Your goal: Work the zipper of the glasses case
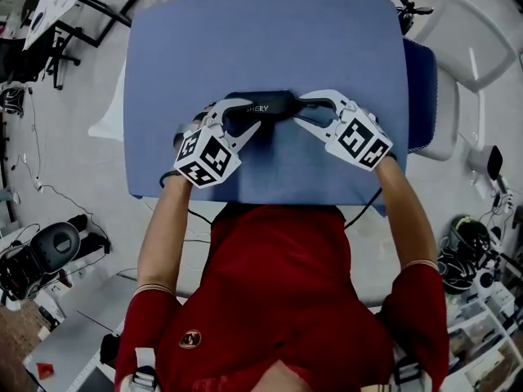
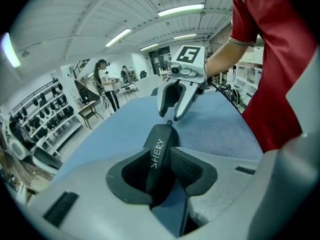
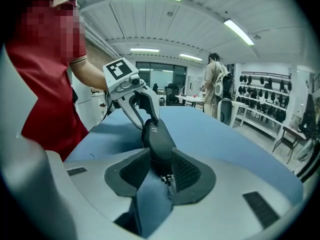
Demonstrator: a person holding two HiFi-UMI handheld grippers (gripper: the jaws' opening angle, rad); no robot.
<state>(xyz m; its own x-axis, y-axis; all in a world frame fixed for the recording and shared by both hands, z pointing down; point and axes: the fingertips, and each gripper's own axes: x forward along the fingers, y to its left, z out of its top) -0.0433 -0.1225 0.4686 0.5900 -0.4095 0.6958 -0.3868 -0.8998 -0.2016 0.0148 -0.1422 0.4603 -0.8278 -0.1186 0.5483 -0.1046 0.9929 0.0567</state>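
Note:
A black glasses case printed "SHERY" lies lengthwise on the blue table, between both grippers. My left gripper grips the case's left end, with a pad pressed against each side. At the other end, my right gripper is shut across the case. The small metal zipper pull hangs just inside its right pad. In the head view the left gripper and the right gripper face each other over the case.
The blue table cloth stretches beyond the case on all sides. A white chair stands at the table's right. People stand by shelves and desks far off in the room.

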